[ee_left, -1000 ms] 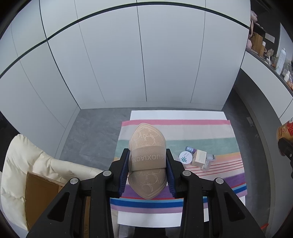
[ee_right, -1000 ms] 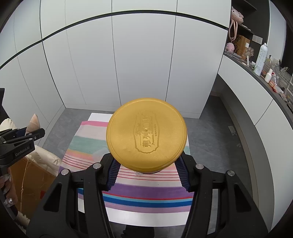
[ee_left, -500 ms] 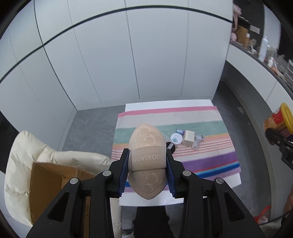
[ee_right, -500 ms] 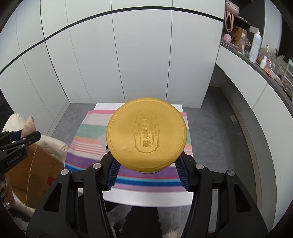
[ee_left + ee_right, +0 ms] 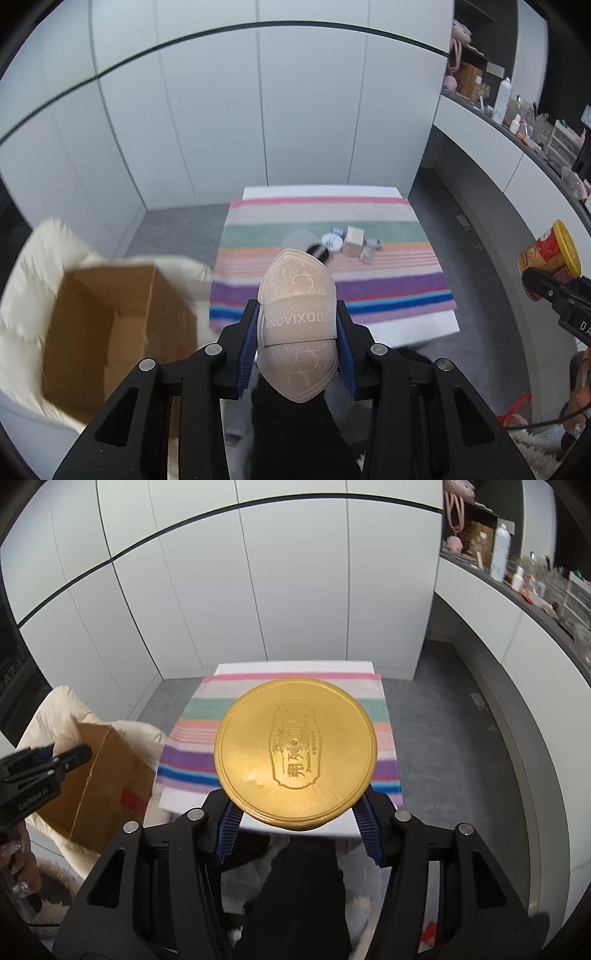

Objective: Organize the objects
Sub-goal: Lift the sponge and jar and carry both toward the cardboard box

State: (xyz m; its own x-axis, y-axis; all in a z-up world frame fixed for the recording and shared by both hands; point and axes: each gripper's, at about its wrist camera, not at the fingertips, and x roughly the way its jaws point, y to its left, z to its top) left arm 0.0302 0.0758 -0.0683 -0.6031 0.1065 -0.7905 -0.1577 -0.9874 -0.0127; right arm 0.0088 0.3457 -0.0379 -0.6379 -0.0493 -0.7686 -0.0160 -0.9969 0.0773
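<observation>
Striped cloth (image 5: 332, 221) on white table (image 5: 413, 325), white cabinets behind; cardboard box (image 5: 107, 325) left of it, blurry. Left gripper (image 5: 297, 328) clamped on beige pad (image 5: 297, 295); right gripper (image 5: 297, 819) clamped on gold-lid jar (image 5: 295, 749).

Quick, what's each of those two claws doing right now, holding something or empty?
Left gripper: closed on a beige slipper.
Right gripper: closed on a gold-lidded jar.

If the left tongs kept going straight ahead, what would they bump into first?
Probably the striped cloth on the table. The left tongs, gripping the beige pouch, aim down at its near stripes, though depth is hard to judge.
</observation>
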